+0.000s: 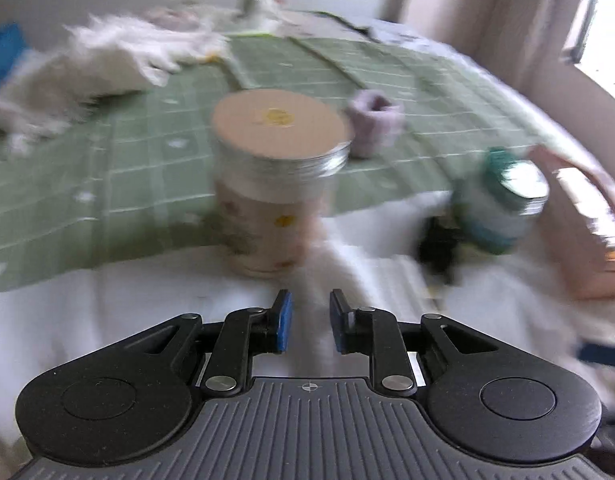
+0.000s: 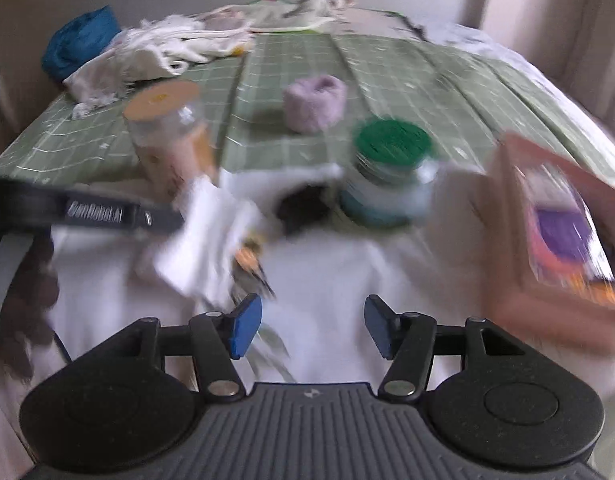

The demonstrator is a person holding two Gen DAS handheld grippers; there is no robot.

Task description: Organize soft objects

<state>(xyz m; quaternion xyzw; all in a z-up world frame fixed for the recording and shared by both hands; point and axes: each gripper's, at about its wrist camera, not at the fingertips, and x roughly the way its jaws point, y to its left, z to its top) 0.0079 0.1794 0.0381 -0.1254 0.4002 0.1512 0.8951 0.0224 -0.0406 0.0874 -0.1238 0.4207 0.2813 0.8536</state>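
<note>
A lilac fluffy band point(image 1: 373, 126) point(image 2: 314, 103) lies on the green checked cloth point(image 1: 107, 184) point(image 2: 407, 80). A white fluffy heap point(image 1: 107, 60) point(image 2: 155, 48) lies at the far left of the cloth. A white cloth piece point(image 2: 205, 236) with a dark item point(image 2: 303, 208) lies on the white sheet point(image 2: 327, 272). My left gripper point(image 1: 309, 322) is open and empty, just short of a beige jar point(image 1: 275, 184). My right gripper point(image 2: 313, 326) is open and empty over the white sheet. The left gripper's body point(image 2: 87, 210) shows at the left in the right wrist view. Both views are blurred.
The beige jar also shows in the right wrist view point(image 2: 169, 136). A green-lidded jar point(image 1: 503, 200) point(image 2: 389, 172) stands to its right. A pink box point(image 1: 587, 224) point(image 2: 559, 232) stands at the far right. A blue bundle point(image 2: 81, 40) lies at the far left. A curtain point(image 1: 507, 8) hangs behind.
</note>
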